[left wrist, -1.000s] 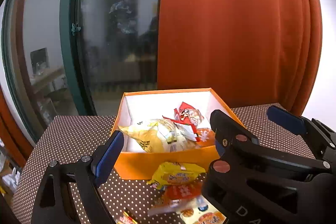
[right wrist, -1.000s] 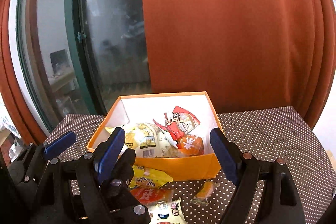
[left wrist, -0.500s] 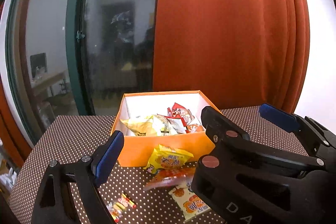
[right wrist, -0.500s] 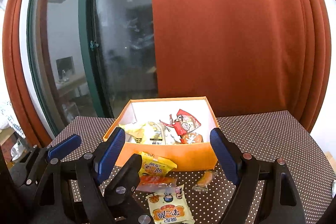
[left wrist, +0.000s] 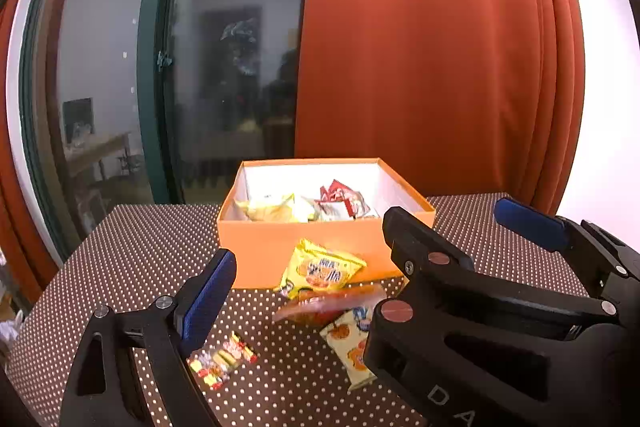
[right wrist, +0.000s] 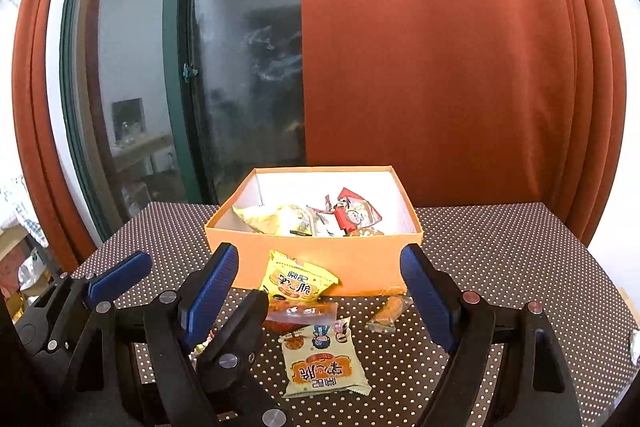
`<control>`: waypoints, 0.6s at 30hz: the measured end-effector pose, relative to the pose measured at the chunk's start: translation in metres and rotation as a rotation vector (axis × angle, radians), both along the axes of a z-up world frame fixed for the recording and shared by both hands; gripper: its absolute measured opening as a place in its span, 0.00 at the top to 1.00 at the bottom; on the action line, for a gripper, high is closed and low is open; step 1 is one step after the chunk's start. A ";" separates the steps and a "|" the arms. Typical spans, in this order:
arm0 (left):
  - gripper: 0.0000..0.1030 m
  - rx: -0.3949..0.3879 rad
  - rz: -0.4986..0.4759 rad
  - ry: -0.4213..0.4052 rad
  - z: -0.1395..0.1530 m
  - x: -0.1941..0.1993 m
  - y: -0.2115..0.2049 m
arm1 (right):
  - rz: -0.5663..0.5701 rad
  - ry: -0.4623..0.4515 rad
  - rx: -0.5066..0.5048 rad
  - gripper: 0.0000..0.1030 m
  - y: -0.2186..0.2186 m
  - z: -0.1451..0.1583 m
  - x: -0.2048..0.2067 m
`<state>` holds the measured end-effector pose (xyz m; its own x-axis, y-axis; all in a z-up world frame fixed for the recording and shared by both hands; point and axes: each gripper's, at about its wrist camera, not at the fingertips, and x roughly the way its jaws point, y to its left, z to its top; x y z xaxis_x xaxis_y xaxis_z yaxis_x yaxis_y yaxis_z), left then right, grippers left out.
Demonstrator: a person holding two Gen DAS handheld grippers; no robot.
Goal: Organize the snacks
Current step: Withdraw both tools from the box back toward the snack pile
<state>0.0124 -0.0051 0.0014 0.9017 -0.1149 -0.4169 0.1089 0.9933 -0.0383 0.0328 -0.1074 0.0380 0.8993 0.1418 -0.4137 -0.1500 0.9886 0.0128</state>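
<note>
An orange box with white inside holds several snack packets on a dotted table. In front of it lie a yellow packet, a red packet, a cream packet, a small orange candy and small candies. My left gripper is open and empty above the loose snacks; its right finger is hidden behind the right gripper's black body. My right gripper is open and empty, just behind the loose snacks.
The brown dotted tablecloth covers the table. A glass door and an orange curtain stand behind it. The other gripper shows at the left of the right wrist view.
Both grippers have drawn back and up from the box. The box looks smaller and more loose snacks on the table have come into view.
</note>
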 end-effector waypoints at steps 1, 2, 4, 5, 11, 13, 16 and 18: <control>0.13 0.002 0.001 0.003 -0.004 -0.002 0.001 | 0.001 -0.001 -0.004 0.17 0.001 -0.003 -0.001; 0.13 0.004 0.003 0.004 -0.006 -0.003 0.000 | 0.003 -0.001 -0.005 0.17 0.001 -0.006 -0.003; 0.13 0.013 0.014 0.005 -0.013 -0.007 0.001 | 0.005 0.002 -0.005 0.17 0.001 -0.012 -0.005; 0.13 0.017 0.018 0.004 -0.014 -0.008 0.001 | 0.005 0.004 -0.004 0.17 0.002 -0.016 -0.006; 0.13 0.016 0.029 0.030 -0.034 -0.002 0.001 | 0.016 0.033 0.032 0.17 -0.001 -0.037 -0.001; 0.13 0.013 0.030 0.051 -0.043 0.002 0.001 | 0.013 0.051 0.028 0.17 -0.001 -0.044 0.003; 0.14 0.006 0.033 0.087 -0.056 0.010 0.002 | 0.012 0.081 0.014 0.17 0.000 -0.056 0.010; 0.15 0.009 0.039 0.102 -0.063 0.014 0.003 | 0.010 0.099 0.009 0.17 0.000 -0.063 0.013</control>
